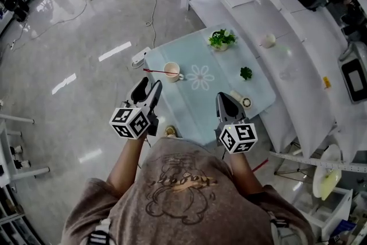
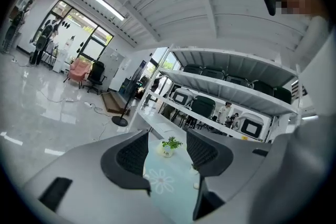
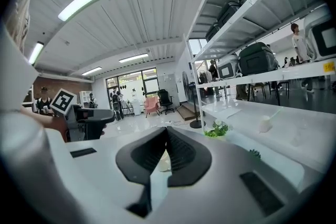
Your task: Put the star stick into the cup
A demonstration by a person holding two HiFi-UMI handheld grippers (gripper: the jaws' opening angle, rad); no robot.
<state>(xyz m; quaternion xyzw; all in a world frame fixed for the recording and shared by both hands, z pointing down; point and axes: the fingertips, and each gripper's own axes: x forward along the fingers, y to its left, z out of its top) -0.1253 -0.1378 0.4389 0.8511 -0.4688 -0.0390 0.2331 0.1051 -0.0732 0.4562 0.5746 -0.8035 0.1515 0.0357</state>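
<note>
Pale-blue bench [image 1: 195, 109] carries the cup [image 1: 171, 70], with the red star stick [image 1: 153, 72] jutting left from its rim; whether its end sits inside cannot be told. The left claw [image 1: 150, 85] hangs released and empty, the right claw [image 1: 223, 97] is clenched on nothing, and both are well short of the cup. This looks like the approach step. If the stick is not yet in, the left claw must reach forward and pinch the thin stick.

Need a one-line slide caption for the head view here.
Left tool open and right tool shut, both empty, held short of the blue table's cup and thin red stick.
</note>
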